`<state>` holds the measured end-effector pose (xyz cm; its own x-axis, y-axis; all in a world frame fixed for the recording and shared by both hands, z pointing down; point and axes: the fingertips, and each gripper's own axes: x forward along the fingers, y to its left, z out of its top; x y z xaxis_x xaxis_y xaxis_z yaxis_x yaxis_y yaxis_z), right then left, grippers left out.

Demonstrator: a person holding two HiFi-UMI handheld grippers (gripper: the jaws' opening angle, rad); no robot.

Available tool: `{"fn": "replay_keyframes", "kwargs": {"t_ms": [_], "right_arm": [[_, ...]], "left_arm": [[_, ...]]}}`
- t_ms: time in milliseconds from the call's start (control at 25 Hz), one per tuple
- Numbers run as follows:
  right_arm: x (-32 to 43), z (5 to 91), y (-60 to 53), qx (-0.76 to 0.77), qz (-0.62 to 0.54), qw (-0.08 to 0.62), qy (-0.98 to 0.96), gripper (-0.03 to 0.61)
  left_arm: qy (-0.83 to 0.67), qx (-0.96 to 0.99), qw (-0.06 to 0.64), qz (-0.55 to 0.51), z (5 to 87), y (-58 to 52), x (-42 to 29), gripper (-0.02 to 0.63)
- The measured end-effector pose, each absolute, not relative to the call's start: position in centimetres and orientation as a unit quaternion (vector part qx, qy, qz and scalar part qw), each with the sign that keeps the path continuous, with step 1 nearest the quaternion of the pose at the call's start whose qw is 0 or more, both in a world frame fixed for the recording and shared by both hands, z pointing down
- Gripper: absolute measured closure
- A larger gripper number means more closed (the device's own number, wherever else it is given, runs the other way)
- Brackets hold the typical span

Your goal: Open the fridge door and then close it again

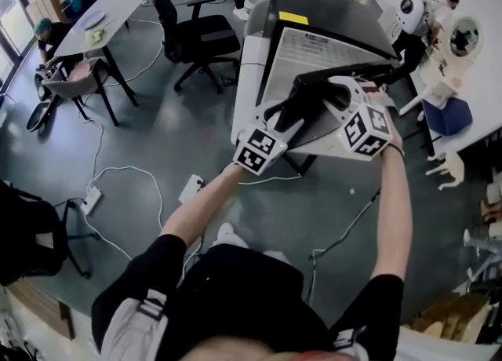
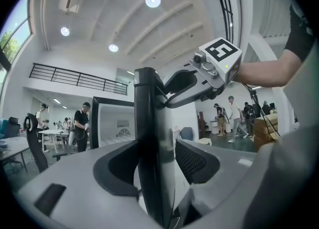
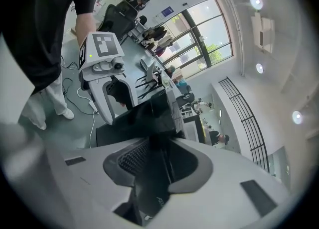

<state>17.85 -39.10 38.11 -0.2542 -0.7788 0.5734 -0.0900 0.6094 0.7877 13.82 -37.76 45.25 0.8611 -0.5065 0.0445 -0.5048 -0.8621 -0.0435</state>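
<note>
The fridge stands in front of me with its black door swung out from the cabinet. Both grippers clasp the door's free edge. My left gripper grips it lower down, and in its own view the dark door slab stands upright between the pads, touching both. My right gripper holds the edge higher up. The right gripper view shows its pads closed on the glossy door. Each gripper view shows the other gripper, the right and the left. The open cabinet shows behind the door.
A black office chair stands left of the fridge. Beyond it is a long table with a seated person. White cables and a power strip lie on the grey floor. People work at a white table on the right.
</note>
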Motion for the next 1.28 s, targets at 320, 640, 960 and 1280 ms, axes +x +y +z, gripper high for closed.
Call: {"fn": "replay_keyframes", "kwargs": {"t_ms": [320, 640, 960, 1280], "right_arm": [[22.7, 38.2, -29.9, 0.281, -0.360, 0.523, -0.719, 0.476], [28.5, 38.5, -22.9, 0.261, -0.395, 0.523, -0.709, 0.465], [34.8, 38.4, -19.6, 0.267, -0.409, 0.532, -0.691, 0.460], [36.8, 37.7, -17.9, 0.389, -0.372, 0.471, -0.699, 0.469]], "left_arm": [[0.280, -0.959, 0.009, -0.038, 45.3, -26.7, 18.6, 0.397], [0.319, -0.947, 0.001, -0.034, 45.5, -18.0, 25.1, 0.399], [0.293, -0.955, 0.006, -0.053, 45.4, -13.4, 31.7, 0.399], [0.236, -0.969, -0.006, -0.070, 45.4, -11.5, 32.4, 0.399]]}}
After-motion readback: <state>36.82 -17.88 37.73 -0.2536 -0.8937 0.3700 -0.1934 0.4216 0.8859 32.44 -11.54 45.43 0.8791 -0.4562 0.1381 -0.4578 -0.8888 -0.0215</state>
